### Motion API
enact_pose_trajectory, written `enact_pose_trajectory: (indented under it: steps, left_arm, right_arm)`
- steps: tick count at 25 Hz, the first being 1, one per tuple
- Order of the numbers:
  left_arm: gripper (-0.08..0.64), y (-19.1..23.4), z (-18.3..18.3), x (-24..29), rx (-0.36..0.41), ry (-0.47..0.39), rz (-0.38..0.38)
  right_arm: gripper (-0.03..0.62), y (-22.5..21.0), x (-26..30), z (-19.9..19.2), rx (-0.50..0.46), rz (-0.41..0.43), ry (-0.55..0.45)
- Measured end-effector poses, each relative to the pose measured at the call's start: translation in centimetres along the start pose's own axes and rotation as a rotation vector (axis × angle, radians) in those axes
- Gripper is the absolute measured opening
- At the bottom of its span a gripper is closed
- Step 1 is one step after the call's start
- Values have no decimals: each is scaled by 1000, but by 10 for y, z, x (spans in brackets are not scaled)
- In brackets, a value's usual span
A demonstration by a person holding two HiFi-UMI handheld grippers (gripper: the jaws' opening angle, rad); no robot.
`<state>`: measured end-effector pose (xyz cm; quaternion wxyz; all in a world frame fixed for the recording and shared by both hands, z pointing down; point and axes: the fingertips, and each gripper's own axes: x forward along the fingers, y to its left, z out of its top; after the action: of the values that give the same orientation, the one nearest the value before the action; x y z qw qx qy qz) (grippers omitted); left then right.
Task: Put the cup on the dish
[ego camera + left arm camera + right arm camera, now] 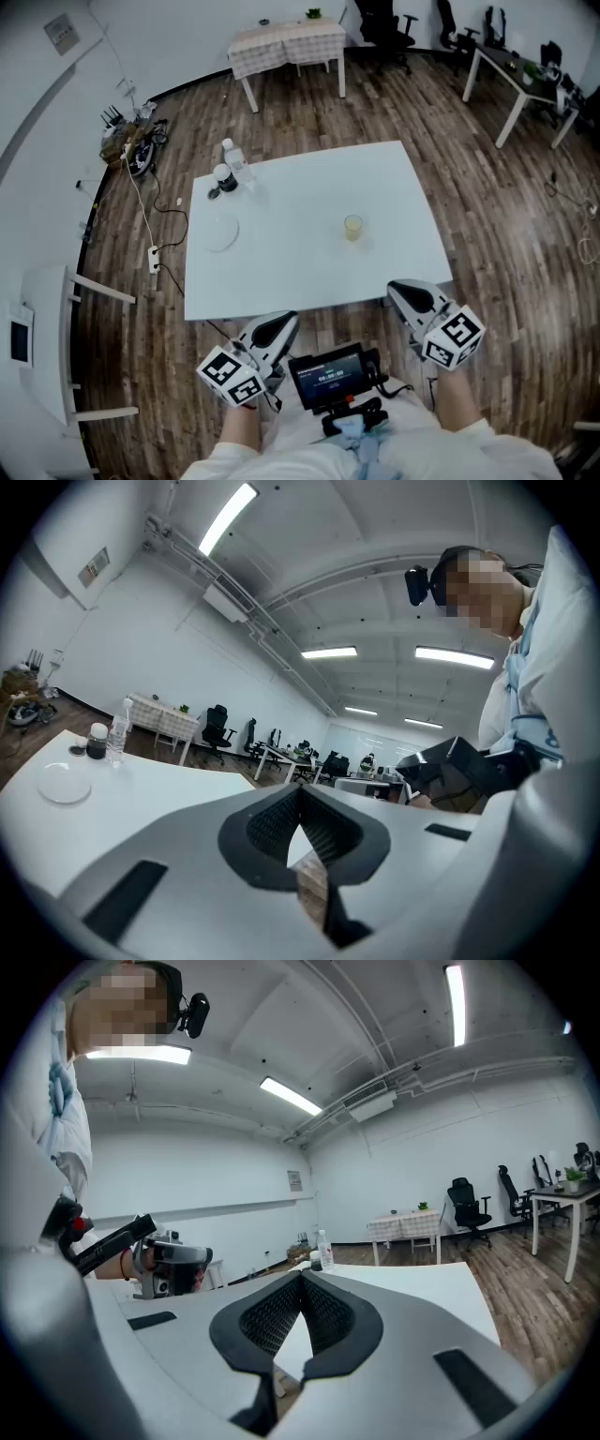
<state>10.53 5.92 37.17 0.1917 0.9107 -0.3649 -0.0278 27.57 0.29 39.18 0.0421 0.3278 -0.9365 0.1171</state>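
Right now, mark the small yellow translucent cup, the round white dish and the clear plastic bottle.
small yellow translucent cup (352,227), head view, middle of its body.
round white dish (220,232), head view, its bare centre.
clear plastic bottle (236,166), head view, its body.

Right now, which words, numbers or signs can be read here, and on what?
No text reads clearly.
Black screen at the person's chest: pale digits, too blurred.
Small grey wall plaque: print too small.
Black-and-white marker cube and its twin: patterns, no words.
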Motion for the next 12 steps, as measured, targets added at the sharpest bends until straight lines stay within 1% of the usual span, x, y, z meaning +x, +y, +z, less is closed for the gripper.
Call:
enact_pose_trajectory:
  steps: [8, 12]
  left_arm:
    - [2, 2, 1, 5, 1, 5, -4]
    - [2, 3, 2, 5, 3, 7, -6]
  right_arm:
    - [29, -3, 3, 1, 11, 8, -4]
    - [31, -2, 1, 7, 49, 24, -49]
